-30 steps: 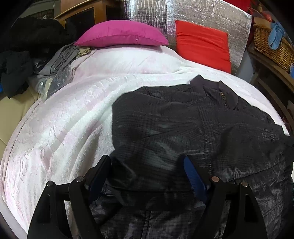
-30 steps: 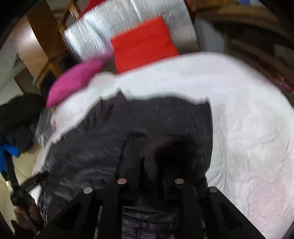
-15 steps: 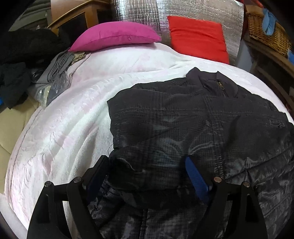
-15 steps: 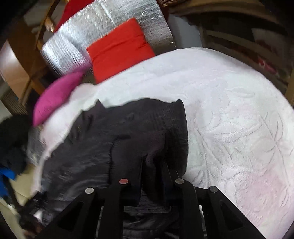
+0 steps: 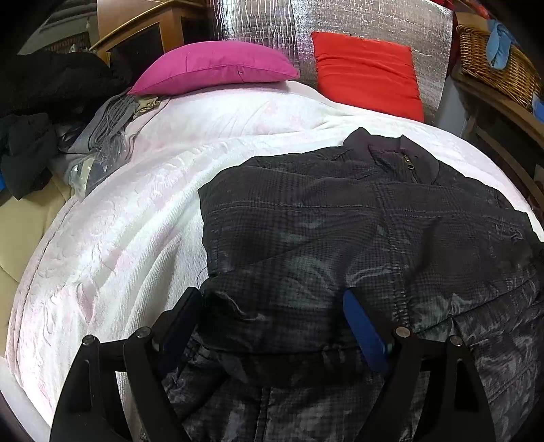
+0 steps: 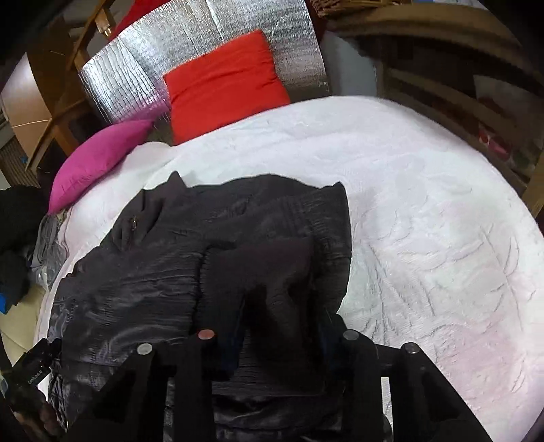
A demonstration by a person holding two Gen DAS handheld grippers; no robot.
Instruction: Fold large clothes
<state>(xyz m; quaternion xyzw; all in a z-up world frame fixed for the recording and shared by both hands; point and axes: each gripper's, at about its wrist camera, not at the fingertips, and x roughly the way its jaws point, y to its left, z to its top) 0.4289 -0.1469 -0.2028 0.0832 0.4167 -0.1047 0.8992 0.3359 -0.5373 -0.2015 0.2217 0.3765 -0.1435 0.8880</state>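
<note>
A black quilted jacket [image 5: 340, 221] lies collar-away on the white blanket [image 5: 119, 238]. My left gripper [image 5: 272, 319] stands open wide at the jacket's near left edge, and a folded sleeve lies loose between its blue pads [image 5: 363, 326]. In the right wrist view the same jacket [image 6: 142, 289] has its other sleeve [image 6: 258, 272] folded across its body. My right gripper [image 6: 278, 336] is low over that sleeve's cuff with its jaws opening; the cuff lies slack between them. The left gripper's black body [image 6: 30, 374] shows at the lower left of that view.
A magenta pillow [image 5: 210, 66] and a red cushion [image 5: 367, 71] lean on a silver foil panel [image 5: 340, 20] at the bed's head. Dark and grey clothes [image 5: 51, 112] pile up at the left. A wicker basket [image 5: 493, 61] and wooden shelves [image 6: 442, 85] stand on the right.
The right gripper, shut on the sleeve cuff before, has lowered it onto the jacket and parted its jaws. The left gripper has stayed open over its folded sleeve.
</note>
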